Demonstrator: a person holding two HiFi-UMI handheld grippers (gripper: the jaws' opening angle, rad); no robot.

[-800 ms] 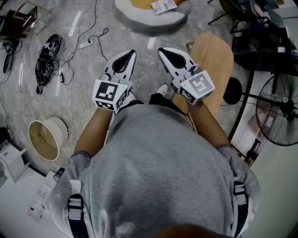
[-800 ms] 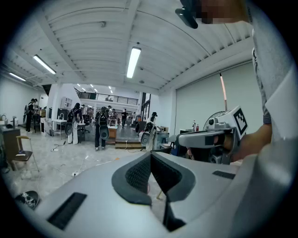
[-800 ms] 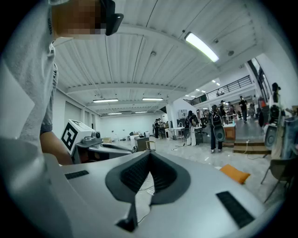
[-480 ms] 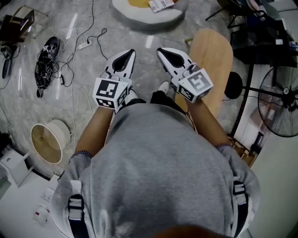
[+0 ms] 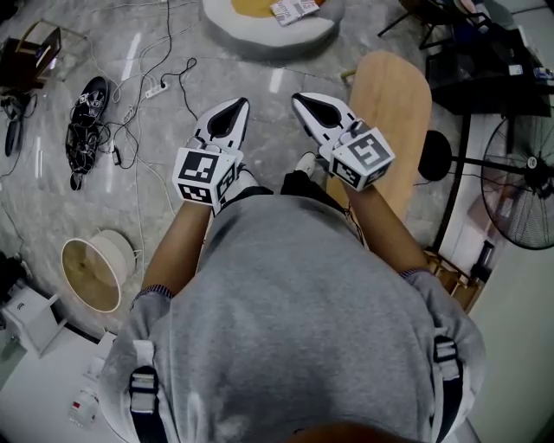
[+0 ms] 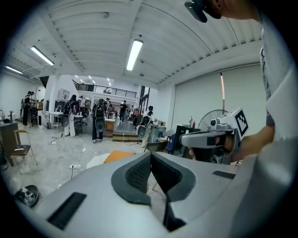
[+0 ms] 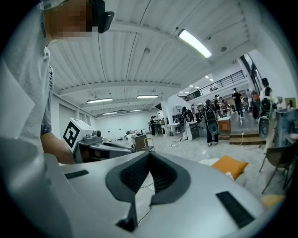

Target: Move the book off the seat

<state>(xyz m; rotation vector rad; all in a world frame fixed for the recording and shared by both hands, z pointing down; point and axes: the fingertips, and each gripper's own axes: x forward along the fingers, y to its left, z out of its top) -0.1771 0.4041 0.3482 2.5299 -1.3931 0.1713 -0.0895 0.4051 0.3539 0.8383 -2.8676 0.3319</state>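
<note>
Since the earlier frames the floor has slid a little under us. The round white seat (image 5: 268, 39) now sits higher and is cut by the top edge of the head view, and the round bin (image 5: 93, 275) has drifted lower at the left. Both grippers have kept their place in front of the chest

We judge the task barely begun. The book (image 5: 294, 9) lies on the seat at the very top of the head view. It is next to or partly on an orange cushion (image 5: 251, 7); we cannot tell which. It is well apart from both tools, and nothing has been lifted. All of the work is left: closing the gap to the seat, parting one pair of fingers, taking the book and setting it down somewhere off the seat

The left gripper (image 5: 239, 105) has its fingers clenched together with nothing between them; its own view shows the dark pads meeting, with only floor and room beyond. The right gripper (image 5: 299, 97) is the same, pressed tight on nothing. Both point forward and slightly down

As for containers, the bin lies on the floor at our left with its mouth turned toward us, and its pale inside looks bare as far as we can see. The seat works like a shallow dish, holding the cushion and the book
</note>
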